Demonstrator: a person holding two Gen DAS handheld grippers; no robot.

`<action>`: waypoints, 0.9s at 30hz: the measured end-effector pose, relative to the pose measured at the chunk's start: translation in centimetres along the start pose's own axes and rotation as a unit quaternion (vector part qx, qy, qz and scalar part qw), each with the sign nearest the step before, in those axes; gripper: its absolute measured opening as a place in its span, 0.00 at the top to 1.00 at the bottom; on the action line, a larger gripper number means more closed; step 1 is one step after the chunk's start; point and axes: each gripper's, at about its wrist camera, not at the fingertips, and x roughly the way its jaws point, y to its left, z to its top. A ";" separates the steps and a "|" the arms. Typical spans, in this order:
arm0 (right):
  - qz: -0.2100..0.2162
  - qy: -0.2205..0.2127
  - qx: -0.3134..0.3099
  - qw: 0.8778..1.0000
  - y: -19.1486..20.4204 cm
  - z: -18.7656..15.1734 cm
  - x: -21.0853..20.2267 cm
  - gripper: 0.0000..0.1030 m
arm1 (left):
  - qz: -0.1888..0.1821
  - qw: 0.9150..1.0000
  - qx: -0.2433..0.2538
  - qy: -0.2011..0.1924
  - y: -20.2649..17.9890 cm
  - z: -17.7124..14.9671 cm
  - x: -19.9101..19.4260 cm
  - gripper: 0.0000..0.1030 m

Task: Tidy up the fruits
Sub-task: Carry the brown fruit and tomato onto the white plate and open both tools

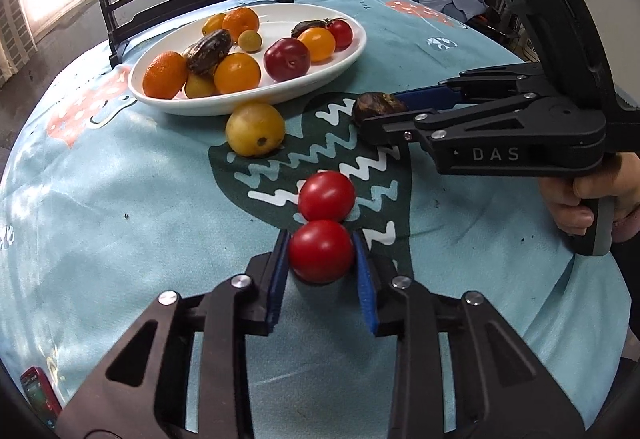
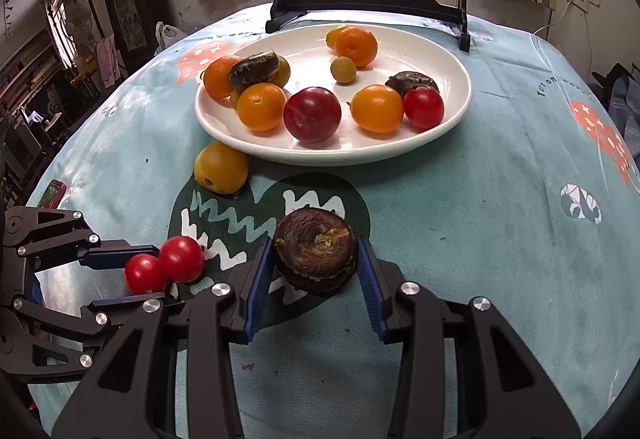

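Left tool [image 1: 321, 253] pinches glossy round red tomato [image 1: 321, 251] on table [image 1: 120, 207], blue ribbed pads on both sides; second tomato [image 1: 327, 196] touches it. Right tool [image 2: 315, 259] pinches dark wrinkled flattened fruit [image 2: 315, 253] between blue pads. Smooth yellow plum [image 2: 221, 167] lies beside white oval plate [image 2: 440, 137] of oranges, tomatoes, plums. Cloth teal, printed.

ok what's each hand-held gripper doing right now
left hand-held gripper: shut on a red tomato
right hand-held gripper: shut on a dark wrinkled fruit
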 end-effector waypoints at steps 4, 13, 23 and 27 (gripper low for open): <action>0.001 -0.002 0.000 1.000 0.0 0.0 -0.2 0.59 | 0.001 1.000 -0.006 -0.002 0.1 0.0 -0.2 0.69; 0.046 -0.066 0.028 0.996 -0.4 1.3 -2.4 0.59 | 0.002 0.998 -0.027 -0.050 1.0 2.1 -2.5 0.69; 0.002 -0.132 0.077 0.988 -3.2 6.5 -1.7 0.59 | 0.046 0.984 -0.115 -0.129 5.3 10.9 -2.4 0.69; -0.008 -0.134 0.096 0.986 -4.9 8.4 0.1 0.59 | 0.070 0.980 -0.135 -0.125 7.0 14.1 -0.3 0.69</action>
